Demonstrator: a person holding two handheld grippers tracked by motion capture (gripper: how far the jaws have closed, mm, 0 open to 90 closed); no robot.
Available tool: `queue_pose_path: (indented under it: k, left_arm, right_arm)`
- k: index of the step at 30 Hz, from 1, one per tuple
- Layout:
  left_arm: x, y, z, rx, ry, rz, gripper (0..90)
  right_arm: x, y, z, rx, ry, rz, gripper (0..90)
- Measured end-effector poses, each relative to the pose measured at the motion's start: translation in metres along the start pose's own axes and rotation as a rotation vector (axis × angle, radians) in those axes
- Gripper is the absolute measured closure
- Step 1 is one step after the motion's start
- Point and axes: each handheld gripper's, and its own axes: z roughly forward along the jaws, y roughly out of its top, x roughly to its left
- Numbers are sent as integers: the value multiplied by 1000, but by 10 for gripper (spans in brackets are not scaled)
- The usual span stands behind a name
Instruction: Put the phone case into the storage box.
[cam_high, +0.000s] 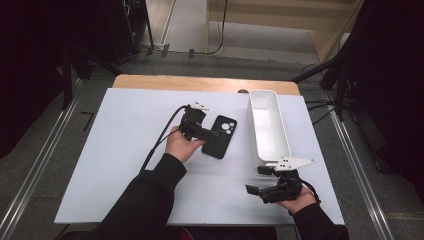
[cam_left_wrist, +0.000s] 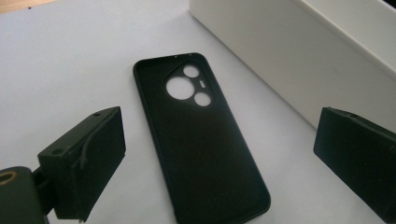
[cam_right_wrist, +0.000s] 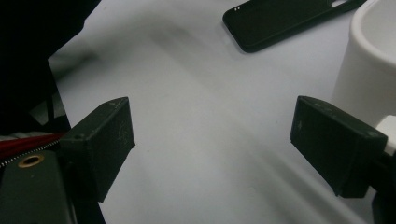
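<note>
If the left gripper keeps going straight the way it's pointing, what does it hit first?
Most likely the black phone case, lying flat on the white table between the left gripper's open jaws. The white bin stands beyond it, to the side; depth is hard to judge.

Phone case (cam_high: 220, 136) on table (cam_high: 125, 150), just left of bin (cam_high: 269, 127).

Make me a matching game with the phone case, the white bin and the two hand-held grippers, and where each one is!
Things:
1. phone case
2. white bin
3. left hand-held gripper
4. right hand-held gripper

Places or states:
A. open, near the table's front edge, holding nothing
B. lying flat, black, left of the bin
C. open, poised at the phone case
D. long, empty, on the table's right side

Pairs: 1-B, 2-D, 3-C, 4-A
</note>
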Motion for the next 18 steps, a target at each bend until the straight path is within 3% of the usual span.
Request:
queue_pose_path:
  k: [4,12,18]
  left_arm:
    - [-4,2,6,-1,31,-2,16]
    - [-11,0,18,-3,50,-18,17]
    - [-20,2,28,-15,97,-24,17]
  right_arm:
    - [0,0,0,-1,3,-1,119]
    - [0,0,1,1,1,-7,119]
    - [0,0,1,1,-1,-10,119]
